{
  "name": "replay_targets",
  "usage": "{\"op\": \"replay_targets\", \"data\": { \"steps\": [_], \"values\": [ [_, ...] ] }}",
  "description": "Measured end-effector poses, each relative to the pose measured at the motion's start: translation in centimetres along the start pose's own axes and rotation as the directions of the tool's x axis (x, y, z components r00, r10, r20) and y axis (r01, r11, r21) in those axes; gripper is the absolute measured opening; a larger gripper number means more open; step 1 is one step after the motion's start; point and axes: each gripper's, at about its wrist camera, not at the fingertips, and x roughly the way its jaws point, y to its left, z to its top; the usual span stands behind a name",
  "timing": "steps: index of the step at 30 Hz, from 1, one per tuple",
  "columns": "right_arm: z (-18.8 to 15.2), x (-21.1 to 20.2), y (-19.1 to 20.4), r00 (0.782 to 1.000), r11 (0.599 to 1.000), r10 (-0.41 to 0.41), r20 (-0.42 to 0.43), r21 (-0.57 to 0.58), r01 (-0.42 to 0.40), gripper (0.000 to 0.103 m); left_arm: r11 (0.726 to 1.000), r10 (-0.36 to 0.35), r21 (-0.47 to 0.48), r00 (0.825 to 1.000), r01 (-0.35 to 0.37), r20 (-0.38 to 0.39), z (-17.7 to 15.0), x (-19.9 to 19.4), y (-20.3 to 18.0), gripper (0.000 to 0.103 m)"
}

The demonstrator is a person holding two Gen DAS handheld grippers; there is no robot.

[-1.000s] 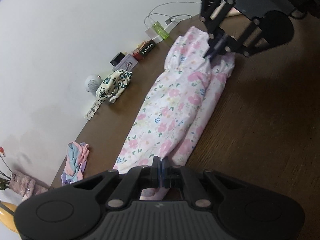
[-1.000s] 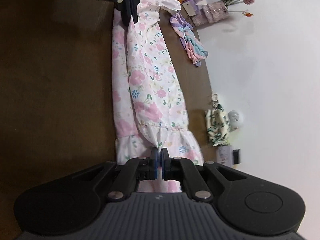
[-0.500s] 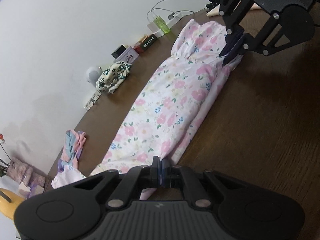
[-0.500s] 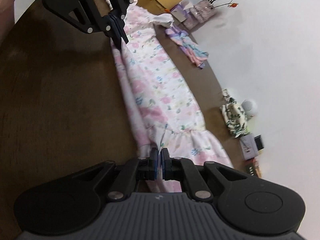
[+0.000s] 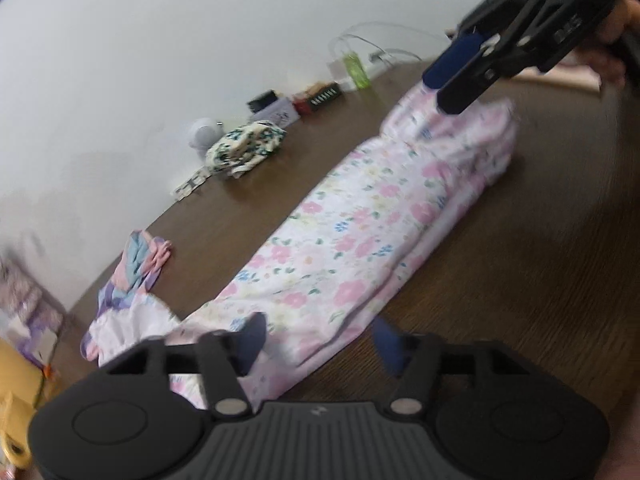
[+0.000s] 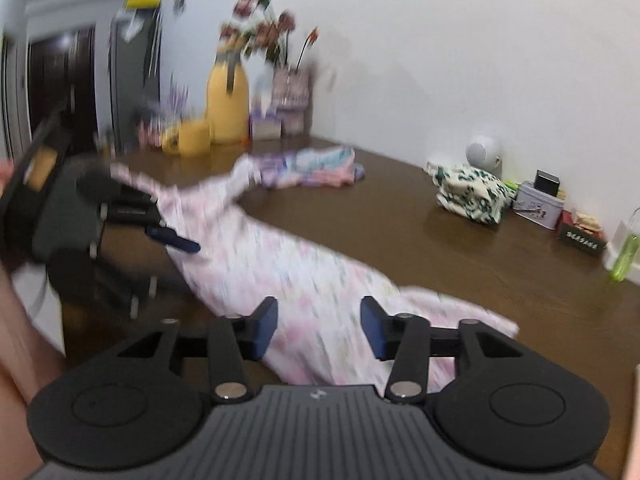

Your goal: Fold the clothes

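Observation:
A long pink floral garment (image 5: 352, 240) lies folded lengthwise in a narrow strip on the brown table (image 5: 540, 240); it also shows in the right wrist view (image 6: 304, 280). My left gripper (image 5: 320, 340) is open and empty over the garment's near end. My right gripper (image 6: 319, 330) is open and empty just above the other end. Each gripper shows in the other's view, the right one (image 5: 456, 76) over the far end and the left one (image 6: 168, 236) at the far left.
Along the wall stand a pastel folded cloth (image 5: 136, 264), a green-and-white floral bundle (image 5: 248, 148), a white round speaker (image 5: 204, 136), small boxes (image 6: 536, 204), a green bottle (image 6: 624, 252), a yellow jug (image 6: 226, 104) and dried flowers (image 6: 268, 36).
Both grippers have let go of the garment and opened. The garment now lies flat on the table, and both grippers have lifted and swung away slightly.

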Motion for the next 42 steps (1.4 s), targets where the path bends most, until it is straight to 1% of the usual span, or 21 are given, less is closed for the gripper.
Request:
{"op": "replay_targets", "data": {
  "steps": [3,5,8,9,10,11,12,13,16,19,20,22,25,27,30,31,32,33,36,39,42],
  "values": [
    [2.6,2.1,0.5,0.999,0.999,0.048,-0.013,0.011,-0.048,0.053,0.997,0.007,-0.077,1.000,-0.007,0.003,-1.1,-1.8,2.1,0.062],
    [5.3,4.3,1.1,0.995,0.996,0.093,-0.039,0.017,-0.092,0.055,0.989,0.049,-0.139,0.999,-0.048,0.003,-2.0,-3.2,4.2,0.062],
    [9.7,8.5,2.6,0.982,0.987,0.162,-0.100,0.024,-0.160,0.060,0.967,0.112,-0.230,0.994,-0.112,-0.012,-3.7,-4.9,7.6,0.063],
    [11.1,10.2,3.2,0.975,0.983,0.186,-0.123,0.027,-0.184,0.062,0.961,0.120,-0.247,0.992,-0.124,-0.030,-4.3,-5.0,8.5,0.059],
    [12.6,11.9,3.9,0.967,0.977,0.211,-0.146,0.030,-0.209,0.064,0.955,0.128,-0.263,0.991,-0.136,-0.047,-4.9,-5.1,9.5,0.047],
    [14.0,13.8,4.4,0.959,0.974,0.226,-0.171,0.030,-0.224,0.064,0.949,0.134,-0.278,0.989,-0.147,-0.066,-5.5,-5.1,10.4,0.039],
    [15.2,15.9,5.0,0.954,0.974,0.227,-0.197,0.029,-0.226,0.064,0.946,0.126,-0.288,0.988,-0.147,-0.092,-6.2,-4.8,11.2,0.025],
    [16.4,18.0,5.5,0.949,0.974,0.224,-0.223,0.029,-0.224,0.065,0.945,0.114,-0.295,0.987,-0.143,-0.114,-6.9,-4.5,11.9,0.019],
    [18.7,23.8,6.5,0.933,0.975,0.221,-0.284,0.045,-0.217,0.066,0.948,0.085,-0.292,0.985,-0.126,-0.150,-8.4,-3.2,13.4,0.017],
    [19.9,29.2,6.8,0.913,0.973,0.229,-0.338,0.065,-0.220,0.072,0.950,0.066,-0.291,0.984,-0.112,-0.164,-9.4,-2.0,15.0,0.018],
    [20.0,30.7,7.0,0.913,0.976,0.217,-0.346,0.046,-0.215,0.072,0.950,0.059,-0.293,0.985,-0.106,-0.164,-9.6,-1.7,15.5,0.019],
    [20.2,33.1,7.3,0.912,0.978,0.199,-0.358,0.015,-0.208,0.072,0.951,0.051,-0.293,0.986,-0.097,-0.161,-10.0,-1.2,16.4,0.020],
    [20.1,35.6,7.2,0.891,0.971,0.233,-0.390,0.041,-0.236,0.072,0.952,0.037,-0.295,0.986,-0.084,-0.160,-10.8,-0.2,17.3,0.019],
    [20.1,37.1,7.2,0.874,0.964,0.260,-0.411,0.065,-0.257,0.068,0.954,0.021,-0.294,0.988,-0.066,-0.151,-11.1,0.1,17.6,0.017],
    [20.0,39.5,7.1,0.846,0.953,0.301,-0.441,0.101,-0.287,0.051,0.956,0.005,-0.290,0.991,-0.044,-0.133,-11.2,0.2,17.8,0.017],
    [19.9,39.9,7.1,0.839,0.948,0.316,-0.443,0.115,-0.296,0.032,0.956,0.001,-0.292,0.991,-0.040,-0.131,-11.2,0.2,17.9,0.017],
    [19.9,40.1,7.1,0.834,0.943,0.332,-0.442,0.129,-0.307,0.010,0.955,-0.002,-0.294,0.992,-0.036,-0.130,-11.3,0.1,18.0,0.017],
    [20.0,40.1,7.1,0.832,0.940,0.341,-0.438,0.132,-0.315,0.006,0.955,-0.004,-0.294,0.992,-0.035,-0.129,-11.3,0.1,18.0,0.017],
    [20.7,38.7,7.9,0.847,0.935,0.350,-0.401,0.092,-0.343,0.005,0.955,-0.002,-0.295,0.992,-0.036,-0.127,-11.4,0.0,17.9,0.017],
    [21.4,35.6,10.5,0.851,0.913,0.380,-0.363,0.000,-0.408,0.004,0.949,0.001,-0.312,0.992,-0.041,-0.127,-11.5,0.0,18.0,0.018],
    [20.7,32.7,14.1,0.850,0.884,0.377,-0.368,-0.131,-0.449,0.004,0.937,0.015,-0.343,0.992,-0.058,-0.126,-11.6,-0.5,18.2,0.021]
  ]
}}
